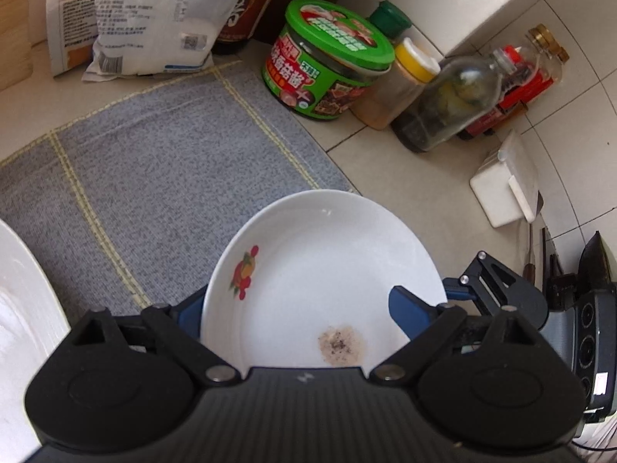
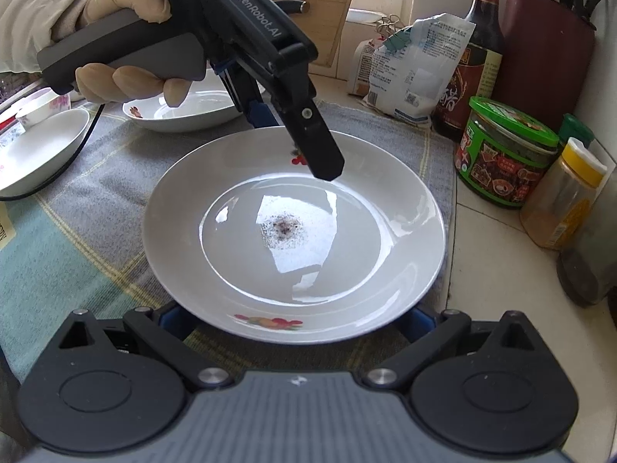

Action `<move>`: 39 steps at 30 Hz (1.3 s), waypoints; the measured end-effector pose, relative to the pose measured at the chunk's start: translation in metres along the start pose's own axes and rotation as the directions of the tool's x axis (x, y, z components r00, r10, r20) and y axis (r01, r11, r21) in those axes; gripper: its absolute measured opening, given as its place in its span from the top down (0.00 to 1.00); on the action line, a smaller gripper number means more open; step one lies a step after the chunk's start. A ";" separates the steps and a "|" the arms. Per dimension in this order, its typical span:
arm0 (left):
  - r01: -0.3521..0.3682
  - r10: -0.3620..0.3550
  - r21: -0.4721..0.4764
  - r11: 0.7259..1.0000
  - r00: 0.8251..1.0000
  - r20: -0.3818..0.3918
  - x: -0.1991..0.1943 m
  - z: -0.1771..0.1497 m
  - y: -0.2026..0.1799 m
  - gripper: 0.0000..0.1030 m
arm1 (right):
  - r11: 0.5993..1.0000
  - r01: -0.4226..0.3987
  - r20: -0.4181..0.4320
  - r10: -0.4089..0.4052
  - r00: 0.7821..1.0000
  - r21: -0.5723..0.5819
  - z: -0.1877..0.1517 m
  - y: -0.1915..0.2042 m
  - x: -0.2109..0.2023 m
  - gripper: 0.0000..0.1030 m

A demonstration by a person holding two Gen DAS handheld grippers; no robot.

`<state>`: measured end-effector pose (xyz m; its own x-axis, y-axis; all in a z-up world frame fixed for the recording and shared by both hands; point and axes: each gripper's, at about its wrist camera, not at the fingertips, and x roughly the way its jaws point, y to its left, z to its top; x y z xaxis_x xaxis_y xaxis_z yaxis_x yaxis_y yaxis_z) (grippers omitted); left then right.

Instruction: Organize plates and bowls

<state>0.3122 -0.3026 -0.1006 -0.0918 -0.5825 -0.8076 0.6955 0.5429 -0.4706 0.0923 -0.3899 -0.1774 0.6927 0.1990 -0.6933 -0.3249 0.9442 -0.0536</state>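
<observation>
**A:** Right gripper point(image 2: 293, 320) first, closest to lens. We see its jaws spread wide. Both blue fingers go under the near rim of the plate point(image 2: 347, 270) and the tips are hidden, so we can't tell if they touch it.

**B:** Agreed. Left gripper point(image 1: 300, 308)?

**A:** It's over the same plate from the far side, held by a gloved hand point(image 2: 115, 77). In the left wrist view 1 blue finger lies on top of the plate's inside and the other is hidden behind the rim. Jaws are fairly wide, rim between them. We can't tell if the pads actually press.

**B:** Plate location?

**A:** It's on the grey checked cloth point(image 1: 162, 154), at the cloth's right edge, next to bare tiled counter. White plate with fruit prints on the rim and a dark speckled stain point(image 2: 283, 227) in the middle.

**B:** Other dishes?

**A:** We count 2 more white plates in the right wrist view. 1 is behind the left gripper point(image 2: 185, 112) and 1 is at the far left point(image 2: 38, 146). A small flowered bowl point(image 2: 42, 106) is just beyond that one.

**B:** Clutter?

**A:** Green-lidded jar point(image 1: 331, 61), with a yellow-capped shaker point(image 1: 401, 81) and a glass bottle point(image 1: 451, 104) beside it on the tiles. A white printed bag point(image 1: 146, 27) is at the back, with a dark sauce bottle point(image 2: 474, 58) next to it.
</observation>
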 end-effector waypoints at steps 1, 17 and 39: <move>-0.004 0.004 0.002 1.000 1.000 0.003 -0.001 -0.001 -0.001 0.09 | 1.000 0.007 -0.005 -0.007 1.000 0.002 0.000 0.001 -0.001 0.00; -0.143 0.119 0.091 0.986 0.967 0.225 -0.063 -0.055 -0.029 0.03 | 0.958 0.143 0.013 -0.151 0.988 0.247 -0.027 0.013 -0.048 0.00; -0.457 0.431 -0.085 0.885 0.738 0.520 -0.151 -0.231 -0.065 0.01 | 0.976 0.093 0.193 -0.132 0.972 0.196 0.015 0.077 -0.074 0.00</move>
<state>0.1160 -0.1097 -0.0302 0.6023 -0.5104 -0.6138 0.5970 0.7984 -0.0781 0.0259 -0.3275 -0.1193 0.8407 0.1196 -0.5282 -0.1262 0.9917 0.0237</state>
